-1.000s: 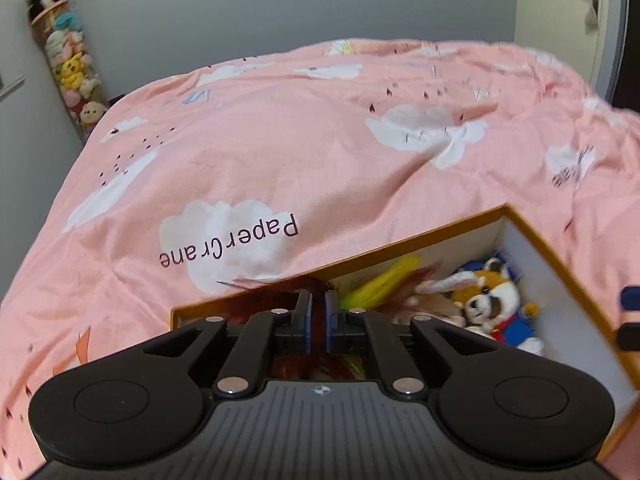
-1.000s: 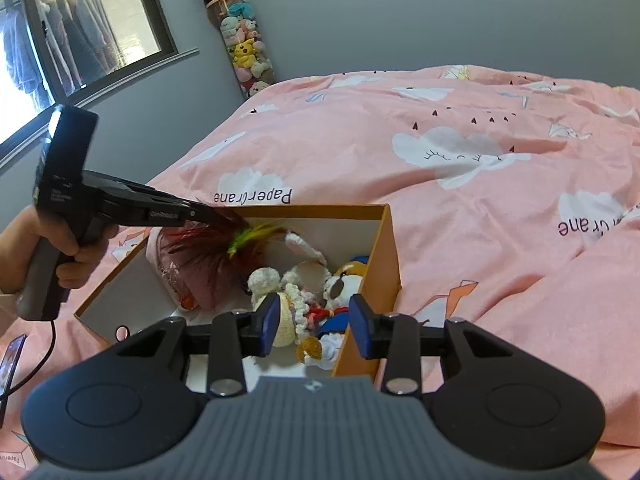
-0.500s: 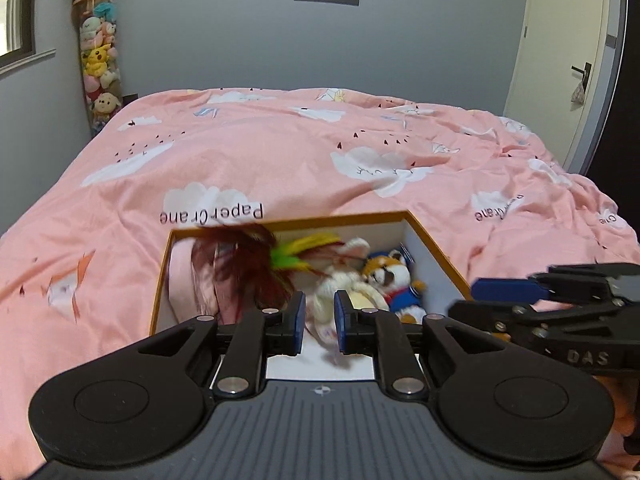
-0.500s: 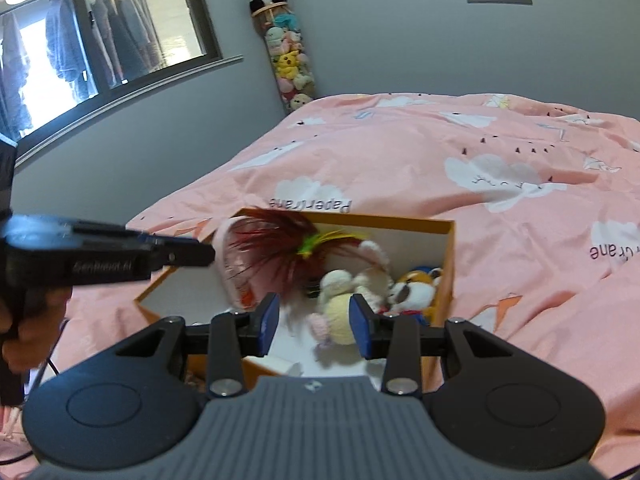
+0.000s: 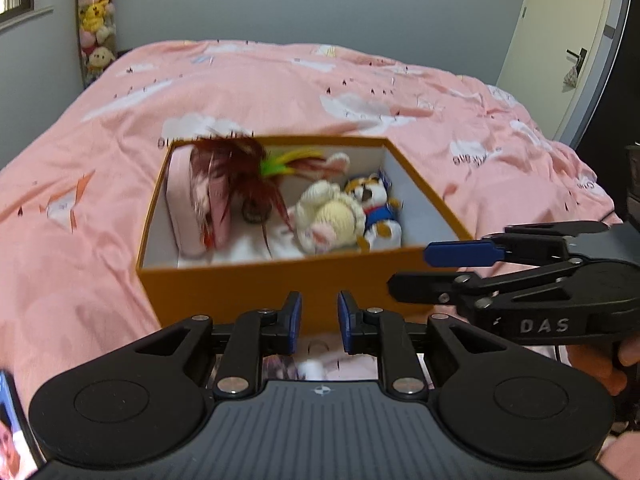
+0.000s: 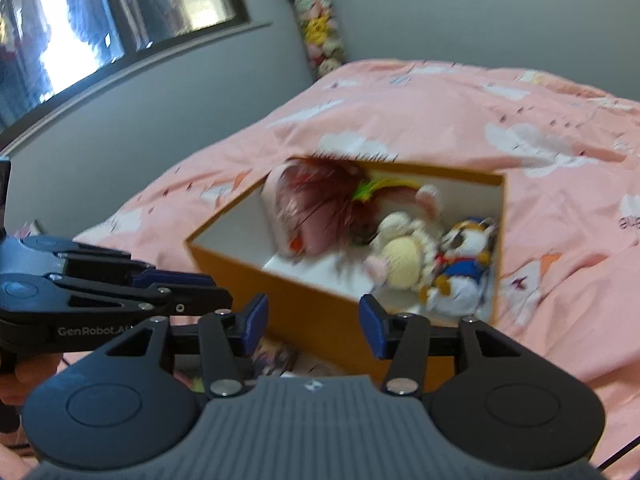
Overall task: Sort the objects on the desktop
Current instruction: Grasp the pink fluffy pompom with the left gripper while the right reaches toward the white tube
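Moved: both grippers have drawn back from the orange box (image 5: 248,284); jaws have just been opening
Left gripper (image 5: 319,317): slightly parted, empty
Right gripper (image 6: 312,326): wide, empty
Left view only: door (image 5: 560,40)
Right view only: window (image 6: 100,28)

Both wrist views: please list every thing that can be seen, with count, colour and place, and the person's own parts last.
box: one, orange outside, white inside, on the bed
feather toy: one, dark red with green and yellow, in the box
pink pouch: one, box's left side
knitted plush: one, cream, box middle
fox plush: one, orange, white, blue, box right
bed cover: one, pink with white clouds
plush column: one, mixed colours, by the wall
left gripper: open, empty
right gripper: open, empty
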Available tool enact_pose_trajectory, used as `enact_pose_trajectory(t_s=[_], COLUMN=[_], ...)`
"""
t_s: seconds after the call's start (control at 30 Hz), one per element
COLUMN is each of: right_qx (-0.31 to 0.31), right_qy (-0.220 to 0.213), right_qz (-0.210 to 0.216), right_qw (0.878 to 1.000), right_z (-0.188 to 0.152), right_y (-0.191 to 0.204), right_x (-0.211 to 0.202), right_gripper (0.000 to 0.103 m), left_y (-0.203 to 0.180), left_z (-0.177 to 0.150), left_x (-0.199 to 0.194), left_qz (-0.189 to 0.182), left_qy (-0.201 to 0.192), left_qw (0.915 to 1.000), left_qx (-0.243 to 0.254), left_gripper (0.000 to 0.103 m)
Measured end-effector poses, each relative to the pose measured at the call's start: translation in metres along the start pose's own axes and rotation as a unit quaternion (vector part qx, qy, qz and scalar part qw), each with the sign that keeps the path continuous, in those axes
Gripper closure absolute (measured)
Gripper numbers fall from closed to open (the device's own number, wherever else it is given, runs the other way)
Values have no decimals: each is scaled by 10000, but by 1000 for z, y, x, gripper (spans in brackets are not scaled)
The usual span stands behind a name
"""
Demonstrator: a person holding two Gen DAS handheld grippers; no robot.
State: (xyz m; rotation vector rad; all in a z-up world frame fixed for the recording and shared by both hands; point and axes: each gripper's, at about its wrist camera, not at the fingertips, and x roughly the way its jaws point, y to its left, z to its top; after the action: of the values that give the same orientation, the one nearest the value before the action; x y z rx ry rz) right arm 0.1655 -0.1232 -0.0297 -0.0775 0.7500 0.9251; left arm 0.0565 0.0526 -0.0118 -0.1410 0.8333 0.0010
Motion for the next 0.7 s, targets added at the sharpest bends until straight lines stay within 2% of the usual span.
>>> enact_pose_trajectory(t_s=[0.23,0.43,0.57,0.7], right_qx=[-337,-556,-642,-648], right_qy=[606,975,1203,1467], right_qz=[66,237,262,284], right_qw=[9976,9934,9903,9867], right_z=[-12,-20,-24,-31], right_y=[23,35,40,42], right_x=[17,27,33,42], right_gripper=[49,49,49,49], left_y=[21,30,38,41], left_z=[-23,-39,-44,-49], left_x=[-16,-29,-33,-28], left_qz=[-53,61,12,19], left_qy=[281,464,630,913], left_qw=[9988,9978,9962,9940], left_qx=[-392,-466,-600,-607], left_gripper=[74,67,47,47])
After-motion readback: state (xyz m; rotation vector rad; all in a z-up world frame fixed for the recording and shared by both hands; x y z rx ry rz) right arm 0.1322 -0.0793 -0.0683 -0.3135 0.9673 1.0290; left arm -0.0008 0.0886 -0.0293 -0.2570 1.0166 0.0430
